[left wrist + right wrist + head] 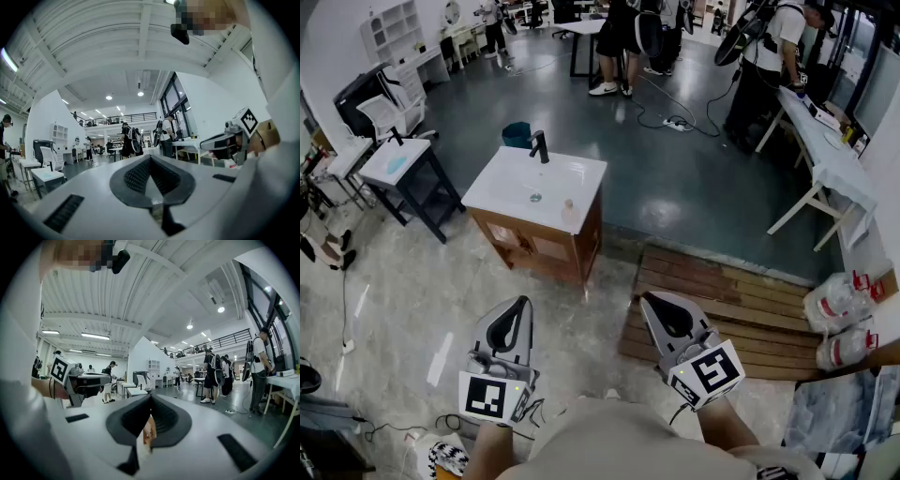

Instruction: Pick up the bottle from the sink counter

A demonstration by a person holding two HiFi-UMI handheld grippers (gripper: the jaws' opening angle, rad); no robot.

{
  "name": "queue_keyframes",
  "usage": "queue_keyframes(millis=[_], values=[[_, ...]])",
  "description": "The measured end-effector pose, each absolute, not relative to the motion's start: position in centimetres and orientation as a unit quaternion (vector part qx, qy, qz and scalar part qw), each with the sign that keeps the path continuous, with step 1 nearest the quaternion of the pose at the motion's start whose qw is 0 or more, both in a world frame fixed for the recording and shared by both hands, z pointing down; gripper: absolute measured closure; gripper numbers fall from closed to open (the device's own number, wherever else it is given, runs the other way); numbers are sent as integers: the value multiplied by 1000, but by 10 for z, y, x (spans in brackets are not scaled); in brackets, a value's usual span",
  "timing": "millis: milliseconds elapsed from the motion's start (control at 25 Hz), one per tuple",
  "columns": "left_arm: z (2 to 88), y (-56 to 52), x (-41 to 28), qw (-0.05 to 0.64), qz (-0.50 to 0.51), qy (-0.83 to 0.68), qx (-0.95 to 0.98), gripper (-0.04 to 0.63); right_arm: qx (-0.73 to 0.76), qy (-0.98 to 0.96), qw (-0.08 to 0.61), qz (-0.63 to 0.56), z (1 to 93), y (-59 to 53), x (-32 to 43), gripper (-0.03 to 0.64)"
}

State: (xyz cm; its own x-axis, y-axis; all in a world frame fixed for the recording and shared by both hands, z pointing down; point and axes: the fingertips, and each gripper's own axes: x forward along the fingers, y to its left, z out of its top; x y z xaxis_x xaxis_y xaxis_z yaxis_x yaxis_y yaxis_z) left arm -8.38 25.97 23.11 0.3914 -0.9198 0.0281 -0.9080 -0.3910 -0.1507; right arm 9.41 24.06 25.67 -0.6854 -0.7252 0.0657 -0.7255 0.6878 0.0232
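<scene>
Covering most of the head view: grey-blue floor, giving way to paler marbled tile toward 7 o'clock.

Wooden slat platform: flat on the floor, at 4 o'clock of the sink cabinet.

Long white table: at 2 o'clock of the view, with a person standing at its far end.

Sink cabinet: wood-fronted, just off the view's centre toward 11 o'clock. Its white bench has a basin set into it.

Dark side table: at 9 o'clock of the cabinet, apart from it.

Left tongs: at 7 o'clock of the view, jaws together with nothing between them (the left gripper view shows the black pads meeting at the tip).

Right tongs: at 5 o'clock, jaws together save a thin slit, gripping nothing.

Teal bin: on the floor at 12 o'clock of the cabinet.

Black faucet: upright at the bench's far edge.

Bottle: small, pale pinkish, upright on the bench at 5 o'clock of the faucet, near the front edge and well apart from both tongs.
</scene>
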Motion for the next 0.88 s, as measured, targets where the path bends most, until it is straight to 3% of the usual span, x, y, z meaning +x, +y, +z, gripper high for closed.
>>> queue_keyframes(millis=[880], values=[[263,264,-31,43,-81,554,-827,589,374,-926,36,33,292,239,141,620]])
